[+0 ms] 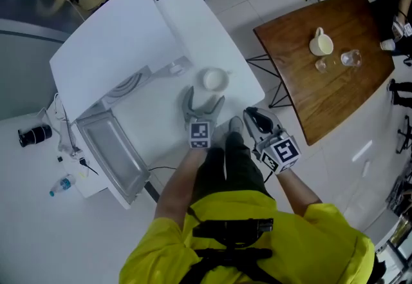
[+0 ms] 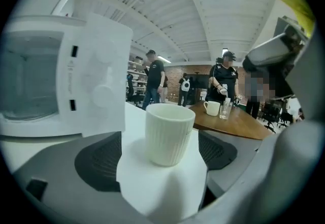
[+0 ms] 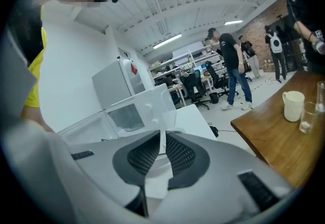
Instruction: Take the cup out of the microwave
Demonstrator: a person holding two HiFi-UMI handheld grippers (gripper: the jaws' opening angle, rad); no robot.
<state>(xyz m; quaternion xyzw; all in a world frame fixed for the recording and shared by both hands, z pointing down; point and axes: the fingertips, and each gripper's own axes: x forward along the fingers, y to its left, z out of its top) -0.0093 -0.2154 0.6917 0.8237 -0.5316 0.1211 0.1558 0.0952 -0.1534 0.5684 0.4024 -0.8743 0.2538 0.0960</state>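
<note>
A white ribbed cup (image 1: pixel 214 78) stands upright on the white table (image 1: pixel 251 89), outside the microwave (image 1: pixel 116 44). The microwave's door (image 1: pixel 112 151) hangs open to the lower left. My left gripper (image 1: pixel 205 98) is open, its fingertips just short of the cup. In the left gripper view the cup (image 2: pixel 169 134) sits between the two dark pads (image 2: pixel 101 162) with a gap on each side, untouched. My right gripper (image 1: pixel 255 119) hovers to the right of the left one, over the table's near edge, holding nothing. In the right gripper view its pads (image 3: pixel 183 154) meet at the tips, so it is shut.
A brown wooden table (image 1: pixel 341 93) stands to the right with a white jug (image 1: pixel 320 43) and glasses (image 1: pixel 351 57). A bottle (image 1: pixel 61 185) and a black object (image 1: pixel 33 136) lie on the floor at left. Cables run behind the microwave. People stand in the background (image 2: pixel 223 78).
</note>
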